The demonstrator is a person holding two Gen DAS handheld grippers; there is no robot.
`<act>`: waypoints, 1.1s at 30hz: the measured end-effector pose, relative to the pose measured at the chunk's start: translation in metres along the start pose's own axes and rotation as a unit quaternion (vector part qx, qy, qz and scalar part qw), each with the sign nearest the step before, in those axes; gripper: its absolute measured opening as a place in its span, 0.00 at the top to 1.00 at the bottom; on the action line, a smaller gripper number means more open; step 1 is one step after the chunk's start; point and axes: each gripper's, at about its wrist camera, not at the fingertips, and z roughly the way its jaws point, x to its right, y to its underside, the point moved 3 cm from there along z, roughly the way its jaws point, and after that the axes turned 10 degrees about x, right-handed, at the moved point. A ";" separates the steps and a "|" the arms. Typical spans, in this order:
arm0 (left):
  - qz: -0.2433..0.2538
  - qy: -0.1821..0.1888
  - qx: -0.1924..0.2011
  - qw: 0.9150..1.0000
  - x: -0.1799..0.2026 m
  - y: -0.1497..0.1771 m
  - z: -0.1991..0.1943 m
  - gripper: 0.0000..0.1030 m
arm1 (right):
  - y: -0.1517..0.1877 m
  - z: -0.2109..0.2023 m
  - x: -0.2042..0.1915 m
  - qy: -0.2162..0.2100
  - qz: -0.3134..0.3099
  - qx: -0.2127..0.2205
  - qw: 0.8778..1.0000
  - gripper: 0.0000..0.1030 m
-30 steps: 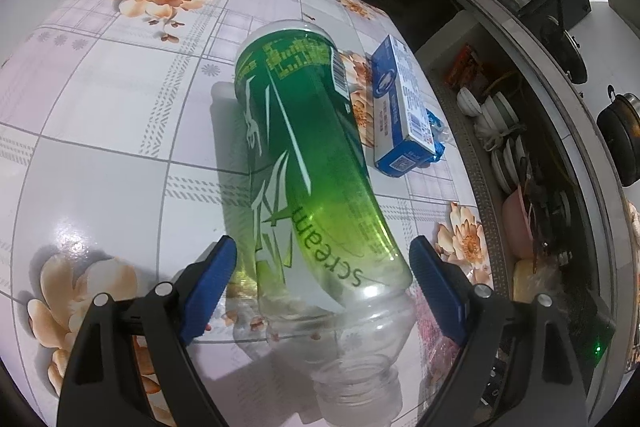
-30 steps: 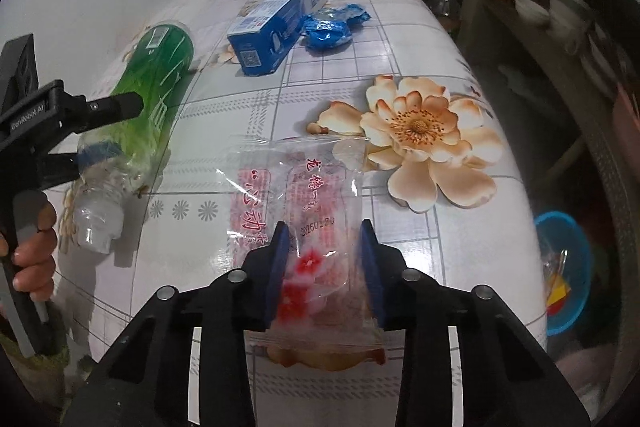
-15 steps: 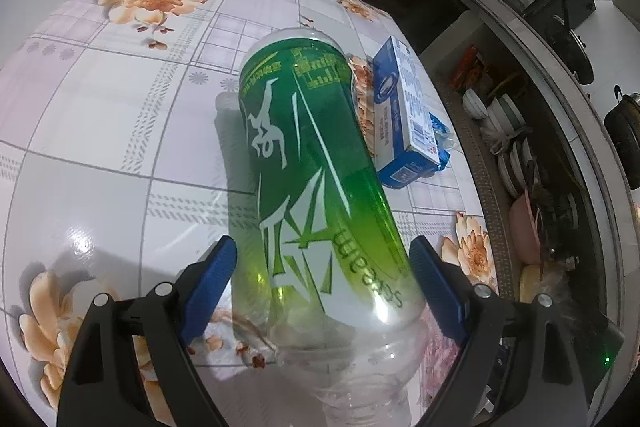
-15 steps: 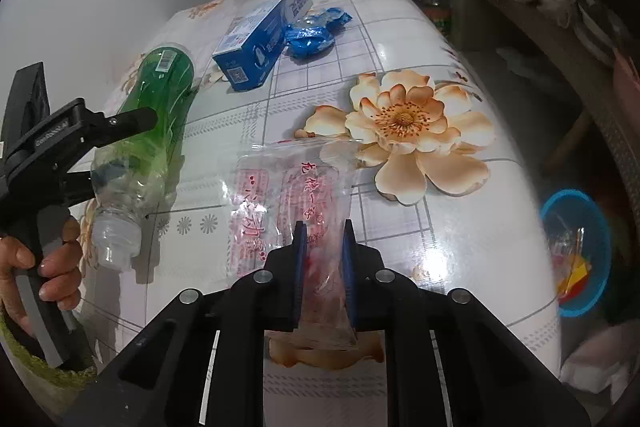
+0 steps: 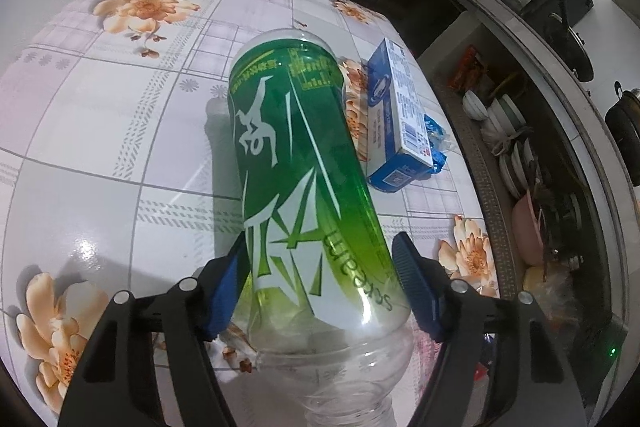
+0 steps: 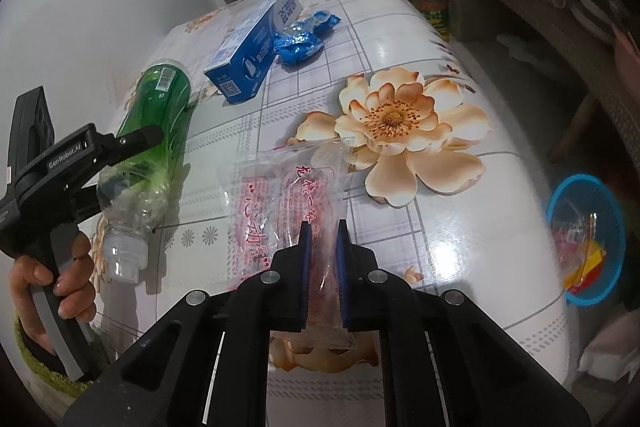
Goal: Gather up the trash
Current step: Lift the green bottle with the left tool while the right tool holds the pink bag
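— Left wrist view: where's the green bottle (image 5: 304, 179)?
— Lying on the floral counter (image 5: 80, 131), neck toward the camera, between the left gripper (image 5: 320, 287) jaws, which are closing; the left pad touches the label, the right stands just off it.
— And the right gripper (image 6: 323, 247)?
— Its jaws are closing, pinching the clear red-printed wrapper (image 6: 288, 195). A blue box (image 6: 252, 55) and a blue packet (image 6: 304, 37) lie beyond.
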 end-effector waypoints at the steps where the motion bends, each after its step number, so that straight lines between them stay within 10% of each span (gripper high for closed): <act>1: 0.002 -0.002 0.004 1.000 0.000 0.000 -0.002 0.34 | 0.000 0.000 0.000 -0.001 0.001 0.000 1.000 0.90; 33: 0.048 0.004 0.057 0.997 0.019 -0.001 -0.042 0.41 | -0.008 -0.004 -0.003 -0.006 0.002 0.010 1.000 0.92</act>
